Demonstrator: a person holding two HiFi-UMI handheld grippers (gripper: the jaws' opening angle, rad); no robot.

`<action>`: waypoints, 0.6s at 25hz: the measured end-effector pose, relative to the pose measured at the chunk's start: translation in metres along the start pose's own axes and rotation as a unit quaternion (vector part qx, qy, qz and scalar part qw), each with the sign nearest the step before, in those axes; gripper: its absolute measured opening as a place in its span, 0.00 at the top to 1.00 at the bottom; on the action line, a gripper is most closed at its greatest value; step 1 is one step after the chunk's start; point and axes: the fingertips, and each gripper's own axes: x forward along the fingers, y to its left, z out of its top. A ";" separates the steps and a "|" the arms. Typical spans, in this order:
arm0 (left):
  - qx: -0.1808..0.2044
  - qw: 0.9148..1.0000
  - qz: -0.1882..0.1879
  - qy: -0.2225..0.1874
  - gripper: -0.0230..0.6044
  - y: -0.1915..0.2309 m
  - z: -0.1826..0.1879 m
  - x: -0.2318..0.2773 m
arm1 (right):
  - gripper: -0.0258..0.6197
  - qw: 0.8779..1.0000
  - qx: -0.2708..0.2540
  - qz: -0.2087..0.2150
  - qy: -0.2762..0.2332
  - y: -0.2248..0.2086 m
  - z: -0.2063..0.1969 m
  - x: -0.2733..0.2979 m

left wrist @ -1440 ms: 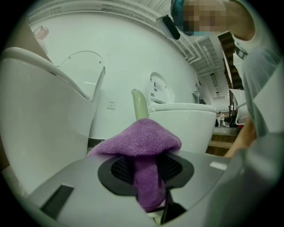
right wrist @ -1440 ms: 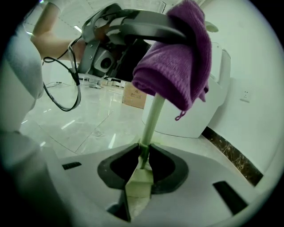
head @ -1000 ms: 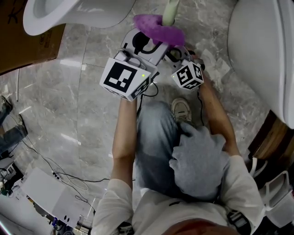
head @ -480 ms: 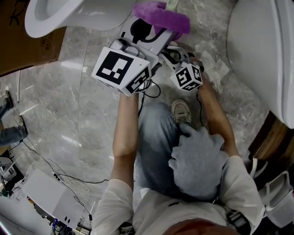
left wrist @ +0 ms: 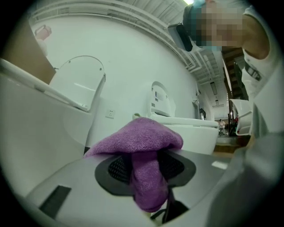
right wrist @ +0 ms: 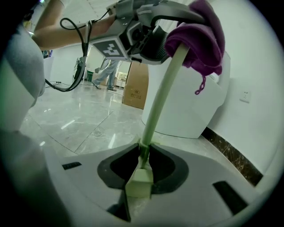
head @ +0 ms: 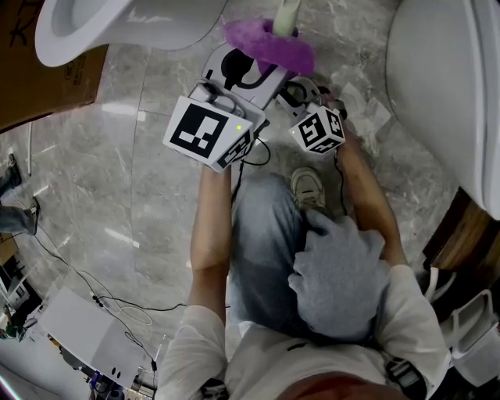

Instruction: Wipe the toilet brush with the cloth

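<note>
Head view: looking steeply down, I saw my left gripper and right gripper close together above the marble floor, with toilets on either side. A purple cloth lay draped over the pale green brush.

Left gripper view: the cloth filled the middle. One fold hung down between the fingers, which were closing on it.

Right gripper view: the fingers were clenched on the squared butt of the brush. Its shaft rose at a slant to the cloth, which was bunched round the upper end. Whatever lay under the cloth was hidden.

I judged the left hold to be the weak point. With only a fold pinched, the cloth could slip free or stay behind on the shaft during a stroke. A hard push along the shaft could also lever the brush in the narrow right hold, twisting it loose onto the floor.
</note>
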 end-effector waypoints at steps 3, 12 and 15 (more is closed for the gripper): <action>0.000 1.000 0.003 0.014 0.73 -0.001 -0.020 -0.005 | 0.85 1.000 -0.001 -0.001 -0.002 0.000 0.000 -0.001; 0.006 0.999 0.004 0.039 0.77 -0.003 -0.068 -0.016 | 0.85 1.000 -0.004 -0.001 -0.006 0.001 0.000 -0.001; 0.009 0.999 0.003 0.046 0.77 -0.002 -0.080 -0.017 | 0.85 1.000 -0.005 -0.002 -0.008 0.001 0.001 -0.002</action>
